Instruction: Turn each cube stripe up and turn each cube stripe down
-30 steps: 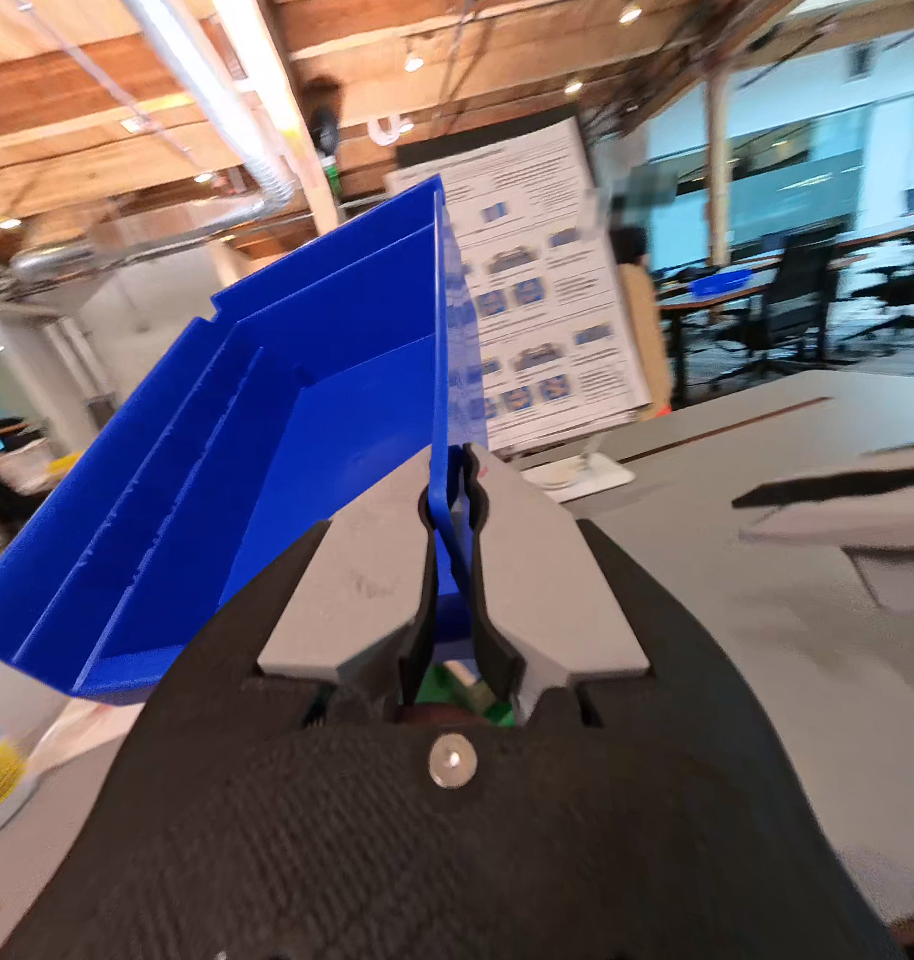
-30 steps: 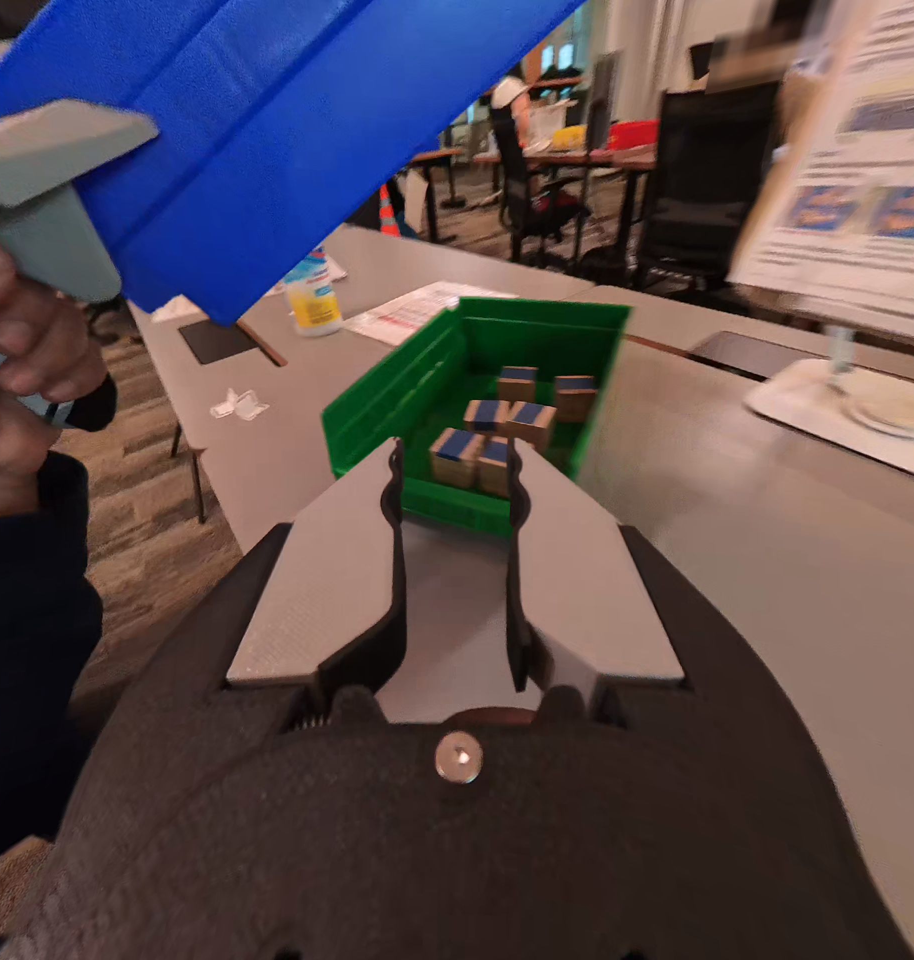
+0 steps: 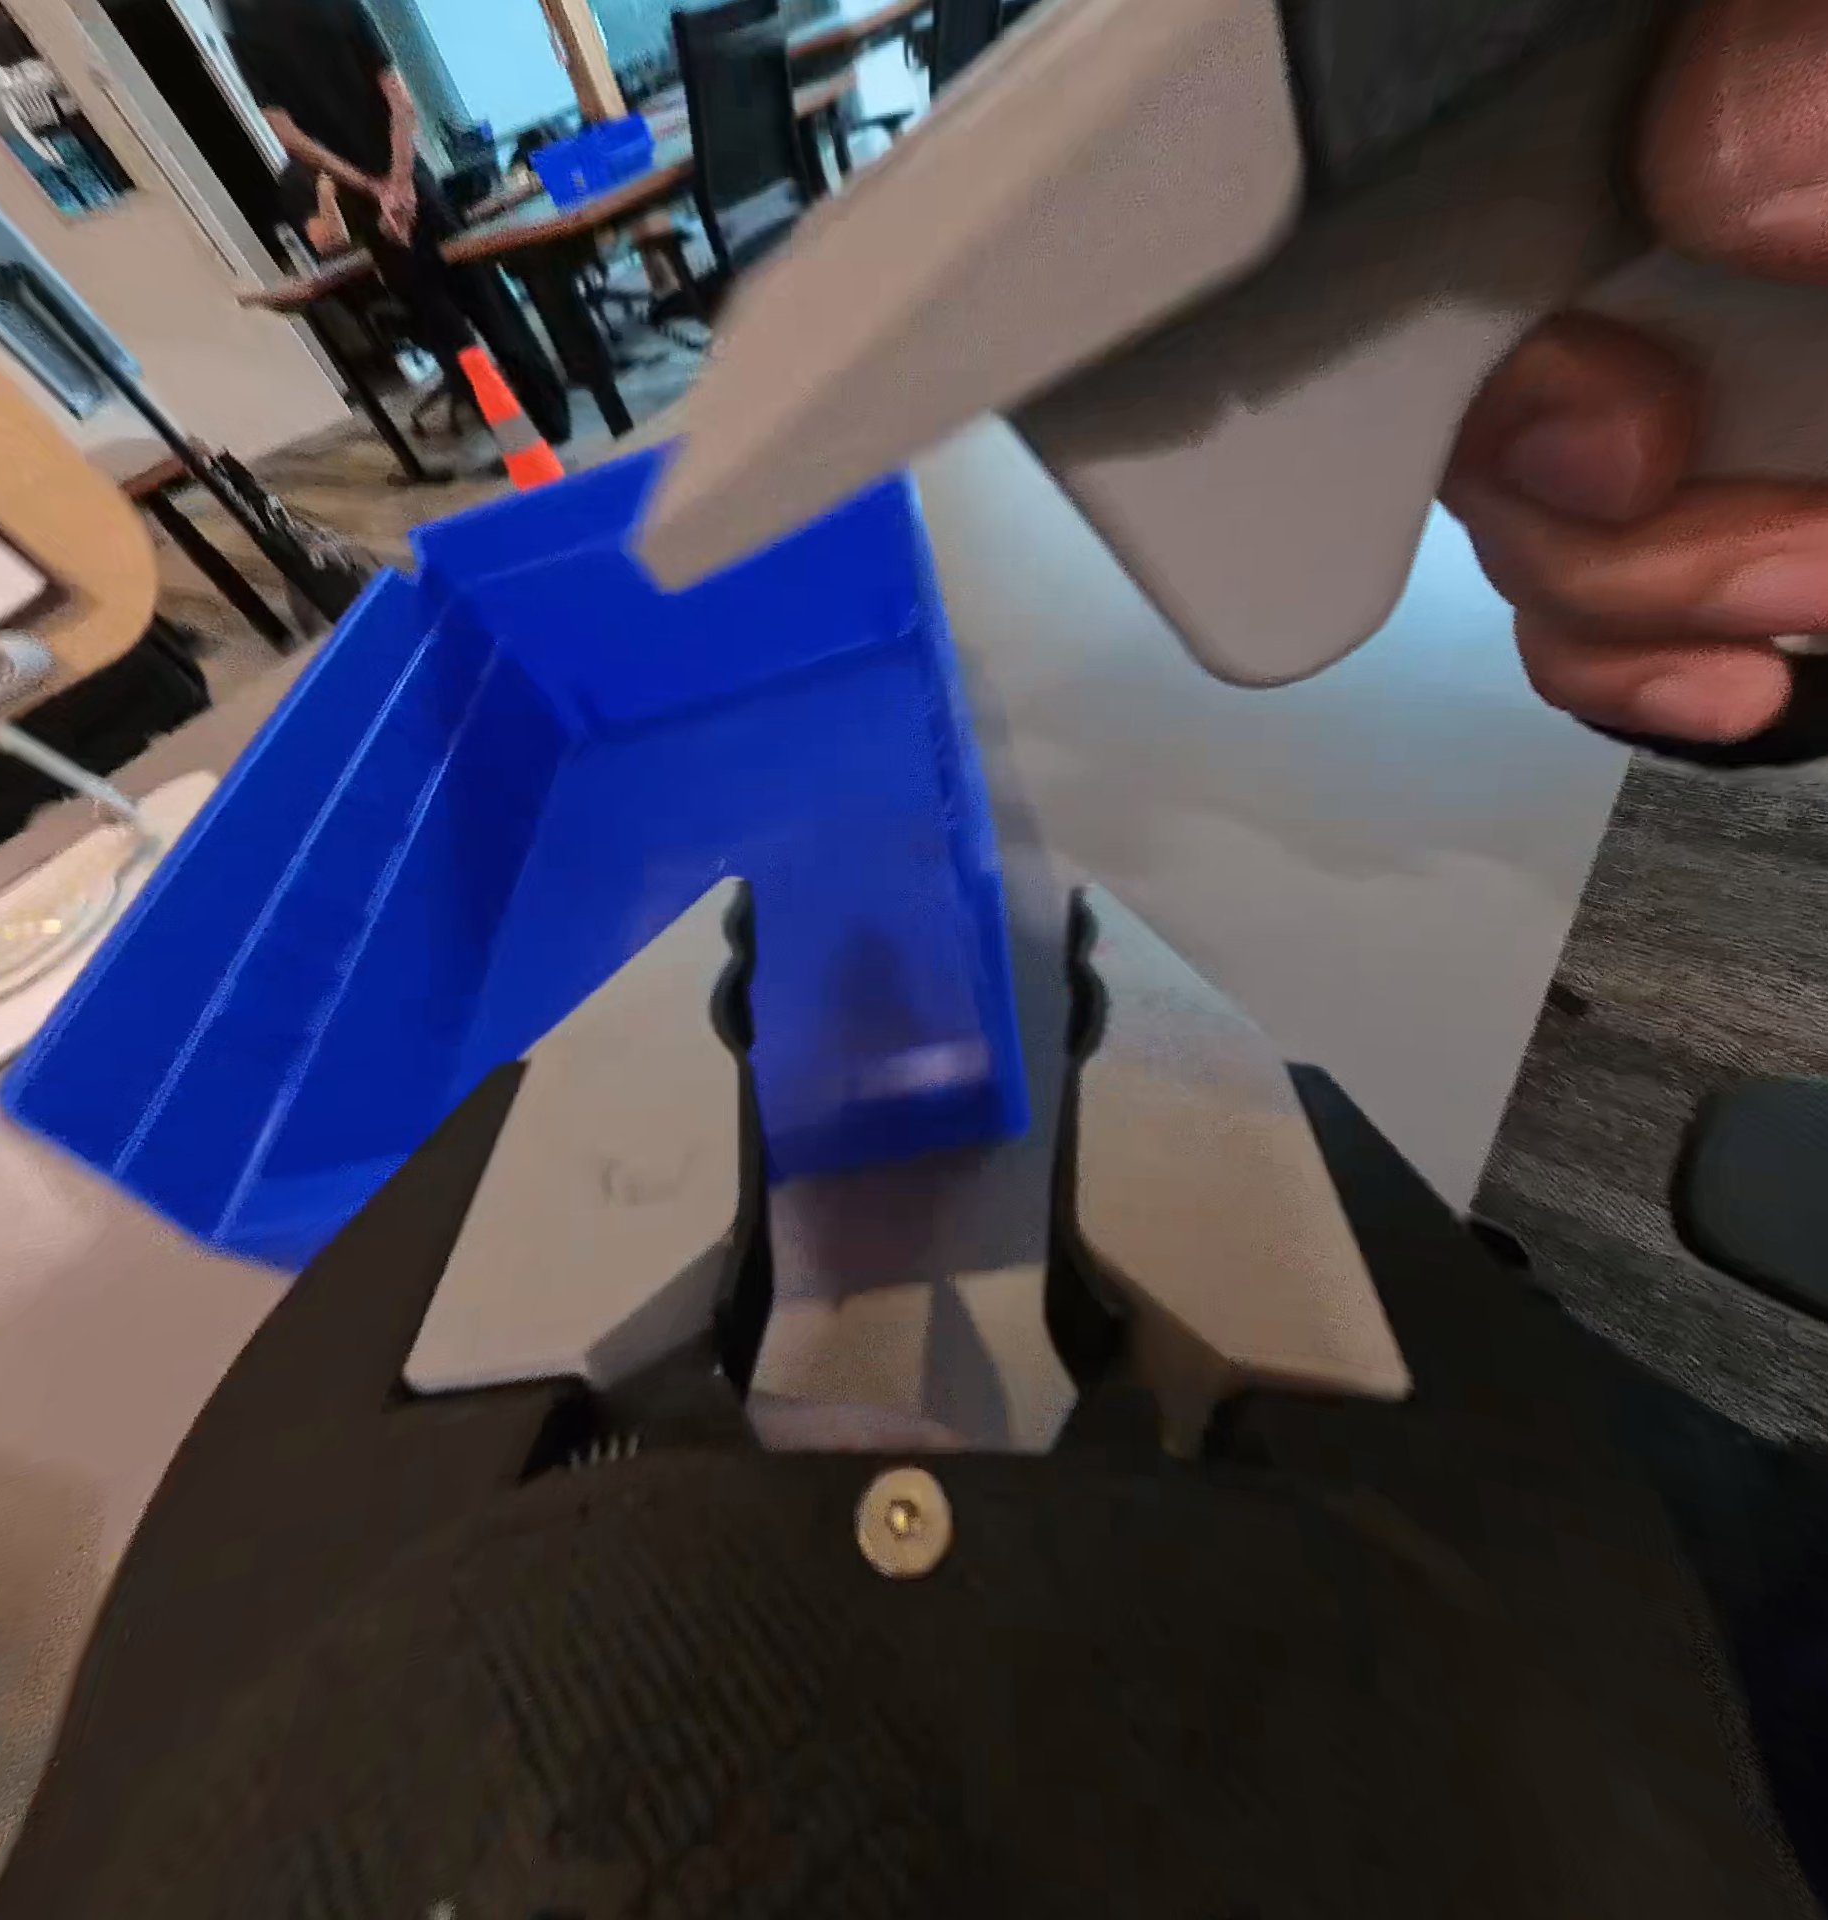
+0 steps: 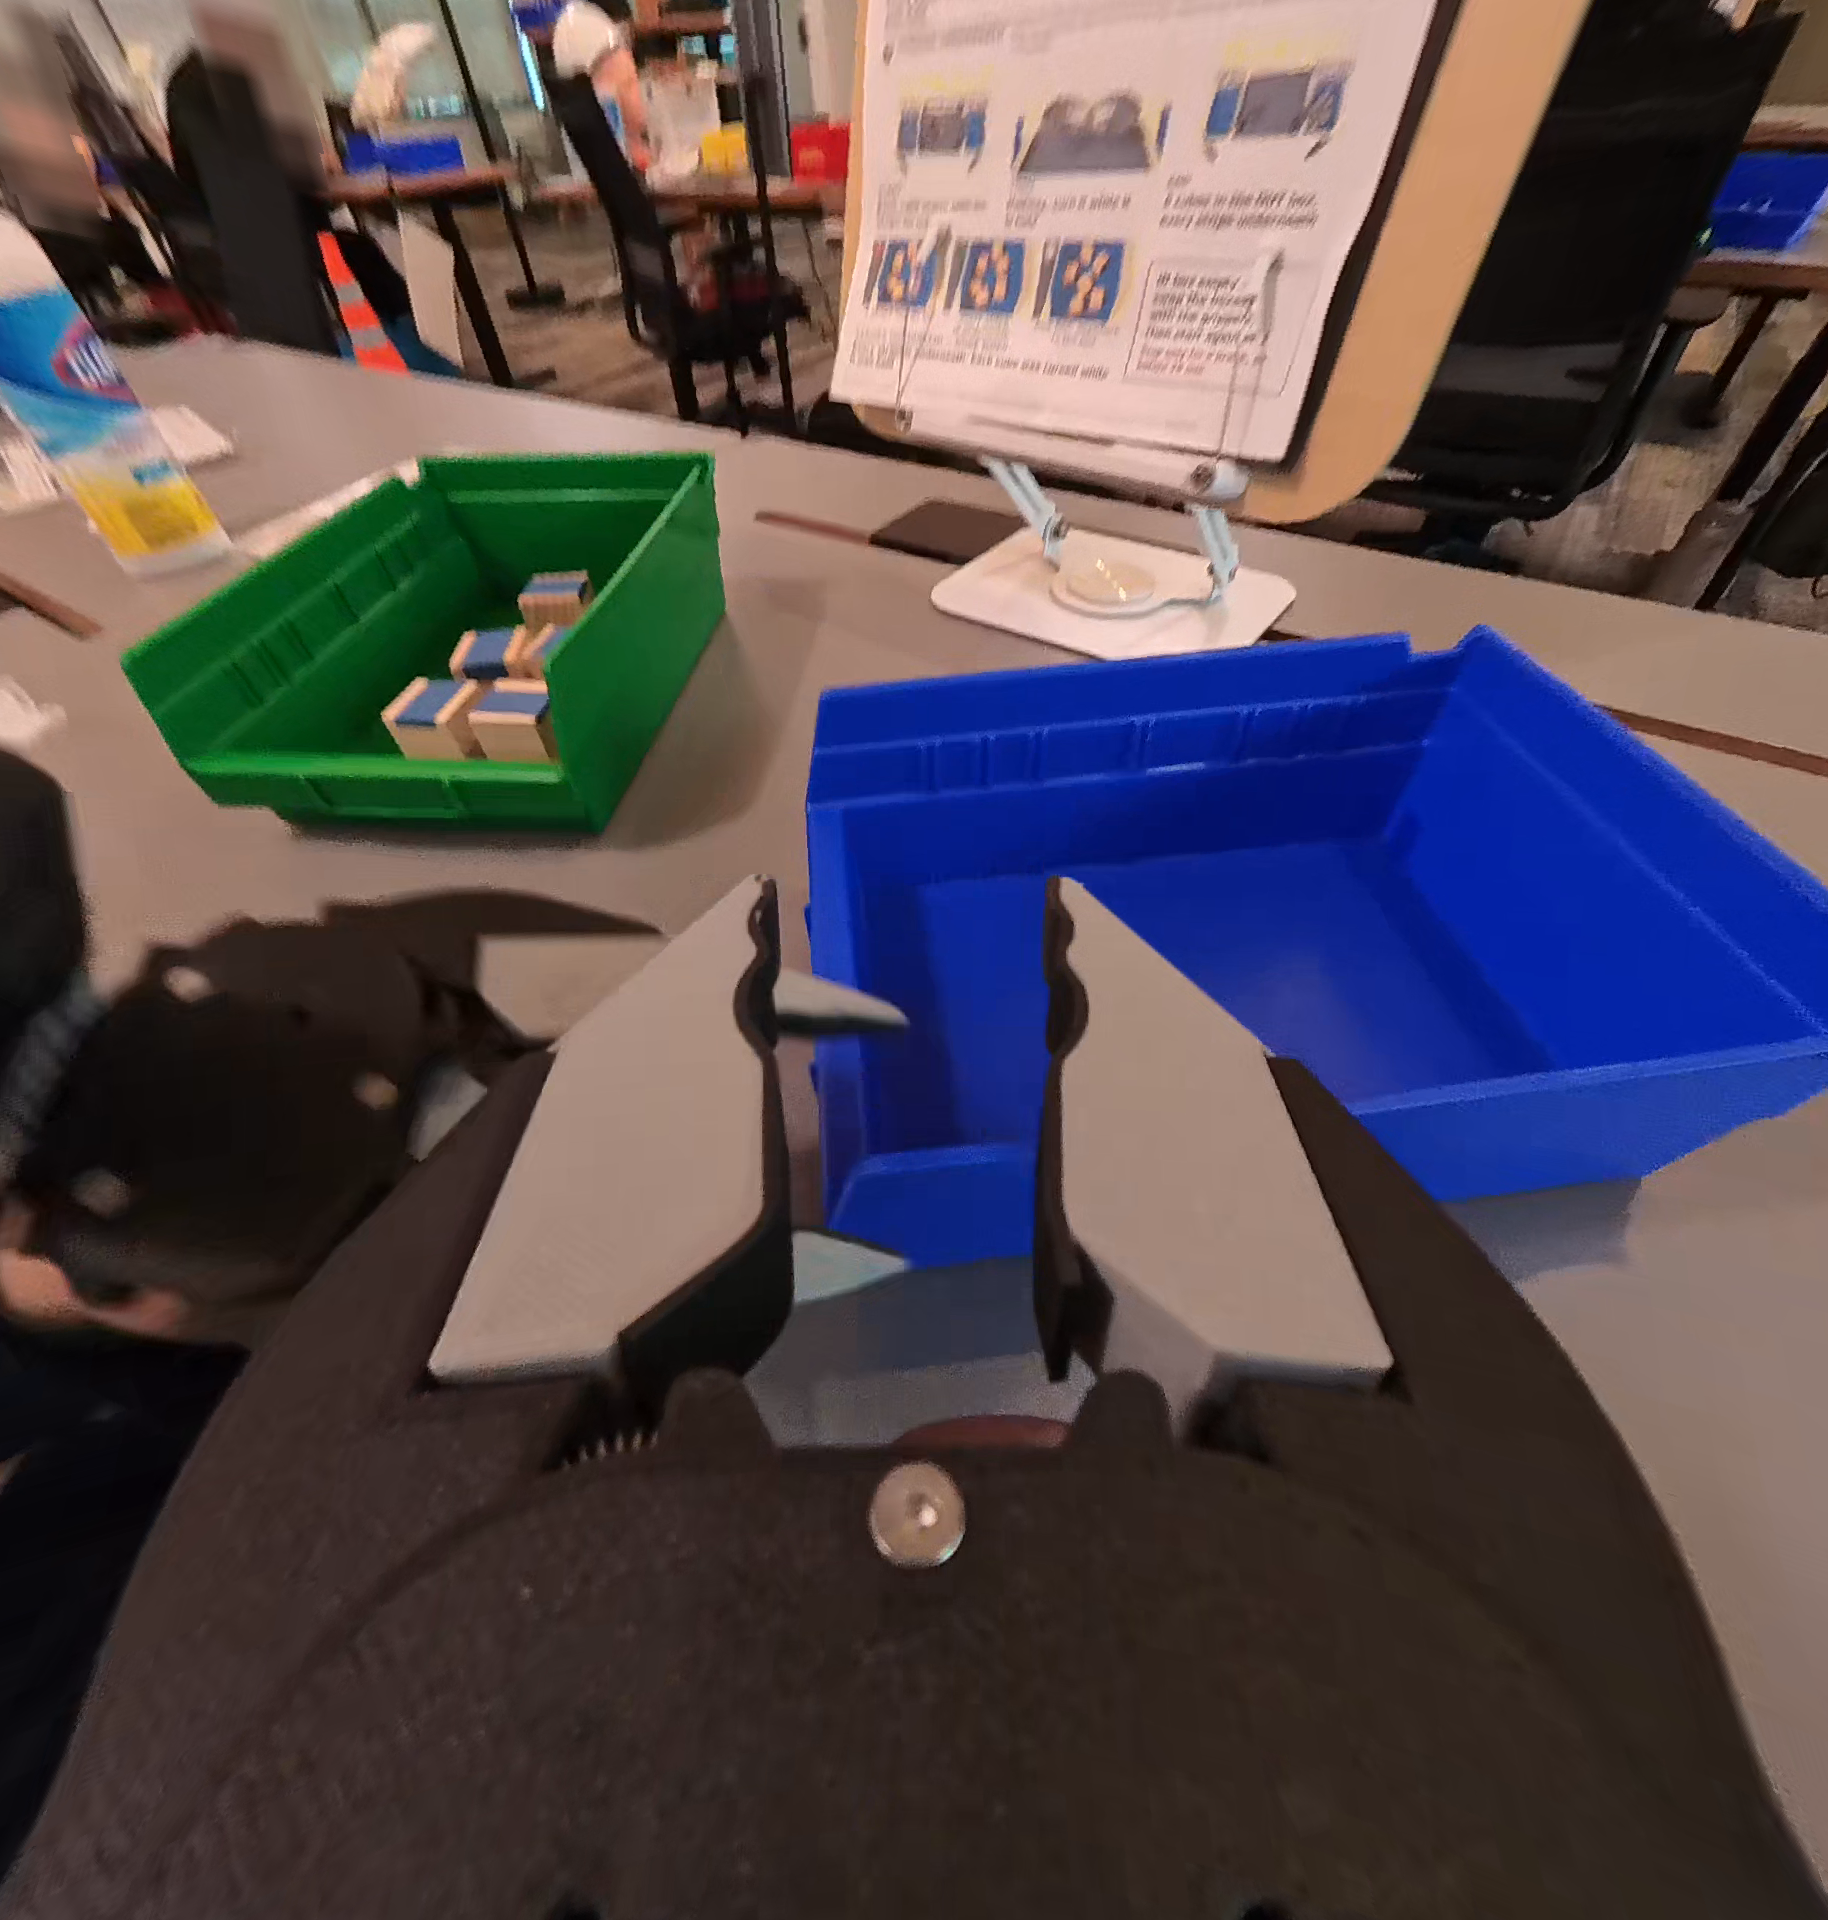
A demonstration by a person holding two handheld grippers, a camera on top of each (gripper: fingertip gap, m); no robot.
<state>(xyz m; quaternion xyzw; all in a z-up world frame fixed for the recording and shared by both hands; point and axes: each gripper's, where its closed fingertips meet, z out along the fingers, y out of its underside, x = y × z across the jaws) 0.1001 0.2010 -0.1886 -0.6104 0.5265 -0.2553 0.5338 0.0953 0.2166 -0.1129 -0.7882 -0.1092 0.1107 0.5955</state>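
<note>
Both claws stand apart and hold nothing: my left gripper (image 3: 905,925) points at the near corner of the blue bin (image 4: 1305,987), and my right gripper (image 4: 910,925) hangs just over that same corner. Resting on the grey table (image 4: 785,644), the blue bin shows a bare floor. Well to its left, the green bin (image 4: 297,686) holds the cubes (image 4: 474,707), blue stripes up on those I can see.
</note>
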